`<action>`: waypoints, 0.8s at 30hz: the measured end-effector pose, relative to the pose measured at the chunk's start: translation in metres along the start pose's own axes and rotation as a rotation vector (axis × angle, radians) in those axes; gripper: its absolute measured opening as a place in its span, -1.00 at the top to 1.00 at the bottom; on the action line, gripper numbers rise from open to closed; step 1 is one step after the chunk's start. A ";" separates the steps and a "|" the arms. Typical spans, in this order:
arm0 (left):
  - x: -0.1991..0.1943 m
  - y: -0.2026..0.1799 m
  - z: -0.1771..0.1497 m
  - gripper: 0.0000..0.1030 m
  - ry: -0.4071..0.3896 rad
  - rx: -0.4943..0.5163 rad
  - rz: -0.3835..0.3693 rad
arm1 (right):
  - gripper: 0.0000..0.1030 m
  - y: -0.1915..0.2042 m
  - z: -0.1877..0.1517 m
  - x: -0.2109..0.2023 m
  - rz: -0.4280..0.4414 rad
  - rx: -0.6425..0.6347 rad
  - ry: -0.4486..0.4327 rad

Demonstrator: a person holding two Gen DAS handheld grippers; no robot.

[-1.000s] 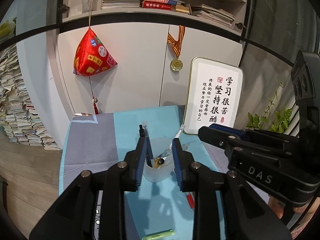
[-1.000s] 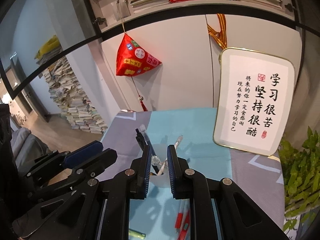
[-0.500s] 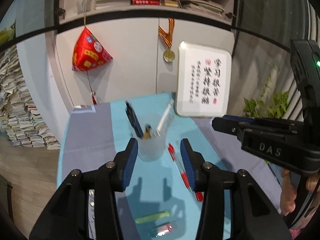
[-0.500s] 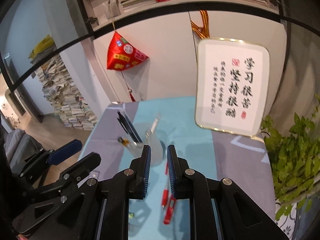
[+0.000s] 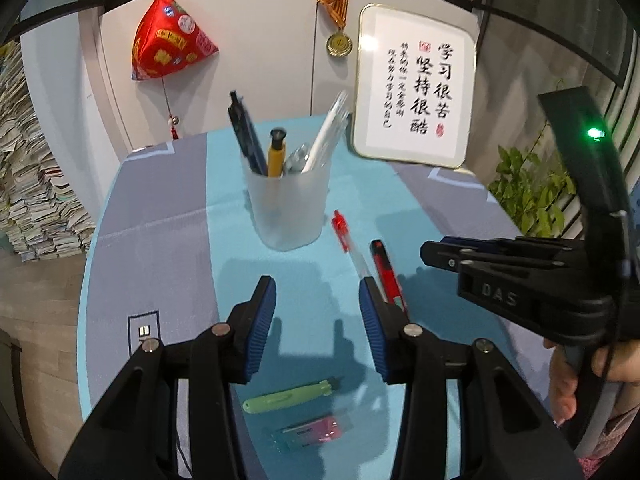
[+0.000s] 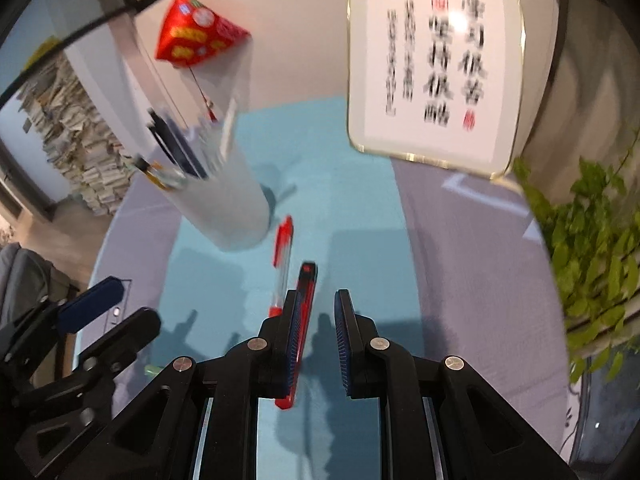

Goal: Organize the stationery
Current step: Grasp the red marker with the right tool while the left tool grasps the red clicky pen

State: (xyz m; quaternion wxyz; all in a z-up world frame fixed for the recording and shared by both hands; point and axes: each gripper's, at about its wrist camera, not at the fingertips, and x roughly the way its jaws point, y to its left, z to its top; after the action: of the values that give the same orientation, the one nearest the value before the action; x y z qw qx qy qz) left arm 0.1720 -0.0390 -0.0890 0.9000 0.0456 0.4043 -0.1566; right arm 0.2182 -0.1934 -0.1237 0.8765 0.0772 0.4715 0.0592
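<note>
Landmark: the frosted pen cup (image 5: 289, 204), upright on the counter (image 5: 160, 216), already holding several pens.

Left of and nearer than the cup, my left claw (image 5: 318, 320) hovers with its jaws parted moderately wide and nothing between them. Below it, nearest of all, lie a green pen (image 5: 288, 395) and a pink eraser (image 5: 310, 434).

Right of the cup's base lie a clear red-capped pen (image 5: 350, 242) and, just beside it, a red-and-black pen (image 5: 386, 270), both loose on the counter.

Further right, my right claw (image 6: 318, 336) stands with its jaws narrow, empty, low over the red-and-black pen.

Risk, in my judgement: the gap looks tight and sits slightly right of the pen, so the left jaw may land on the barrel, rolling it against its neighbour or toward the cup.
</note>
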 end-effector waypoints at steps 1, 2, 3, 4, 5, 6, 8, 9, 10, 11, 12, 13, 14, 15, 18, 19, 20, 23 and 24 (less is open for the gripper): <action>0.001 0.001 -0.001 0.21 0.004 -0.001 0.004 | 0.67 -0.001 0.000 0.005 0.002 0.007 0.009; 0.003 0.002 -0.002 0.21 0.008 -0.003 0.006 | 0.67 -0.001 0.001 0.010 0.002 0.009 0.019; 0.005 0.003 -0.003 0.21 0.012 -0.005 0.006 | 0.67 -0.001 0.002 0.014 0.000 0.011 0.026; 0.006 0.005 -0.003 0.21 0.016 -0.009 0.007 | 0.67 0.000 0.002 0.018 -0.002 0.014 0.033; 0.008 0.007 -0.004 0.21 0.020 -0.013 0.008 | 0.67 -0.001 0.003 0.023 -0.006 0.019 0.042; 0.009 0.008 -0.004 0.21 0.022 -0.015 0.009 | 0.67 -0.001 0.004 0.026 -0.008 0.024 0.049; 0.012 0.011 -0.006 0.21 0.029 -0.021 0.010 | 0.67 -0.002 0.005 0.033 -0.009 0.033 0.058; 0.013 0.012 -0.006 0.21 0.031 -0.023 0.010 | 0.67 -0.002 0.006 0.036 -0.009 0.036 0.062; 0.014 0.014 -0.006 0.21 0.034 -0.025 0.009 | 0.67 -0.002 0.008 0.039 -0.008 0.038 0.066; 0.015 0.015 -0.006 0.21 0.035 -0.028 0.009 | 0.67 -0.002 0.008 0.041 -0.008 0.040 0.069; 0.016 0.016 -0.006 0.21 0.036 -0.030 0.010 | 0.67 -0.002 0.008 0.042 -0.006 0.042 0.069; 0.017 0.017 -0.006 0.21 0.038 -0.032 0.010 | 0.67 -0.002 0.009 0.044 -0.005 0.045 0.069; 0.019 0.019 -0.006 0.21 0.041 -0.034 0.009 | 0.67 -0.001 0.010 0.046 -0.002 0.049 0.072; 0.020 0.019 -0.006 0.21 0.044 -0.035 0.008 | 0.67 0.000 0.010 0.047 -0.003 0.049 0.073; 0.024 0.022 -0.006 0.21 0.052 -0.038 0.008 | 0.67 0.003 0.011 0.052 -0.006 0.038 0.081; 0.026 0.022 -0.006 0.21 0.055 -0.038 0.007 | 0.67 0.005 0.011 0.054 -0.007 0.032 0.082; 0.027 0.022 -0.005 0.21 0.059 -0.038 0.007 | 0.67 0.007 0.011 0.057 -0.013 0.026 0.087; 0.031 0.020 -0.005 0.21 0.066 -0.031 0.004 | 0.67 0.011 0.010 0.066 -0.044 0.006 0.103; 0.032 0.019 -0.004 0.21 0.067 -0.029 0.003 | 0.67 0.011 0.010 0.066 -0.049 -0.004 0.089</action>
State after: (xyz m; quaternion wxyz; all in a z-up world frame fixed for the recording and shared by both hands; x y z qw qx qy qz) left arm 0.1947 -0.0277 -0.1163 0.8868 0.0383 0.4362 -0.1479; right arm 0.2625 -0.1714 -0.1696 0.8560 0.0611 0.5116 0.0418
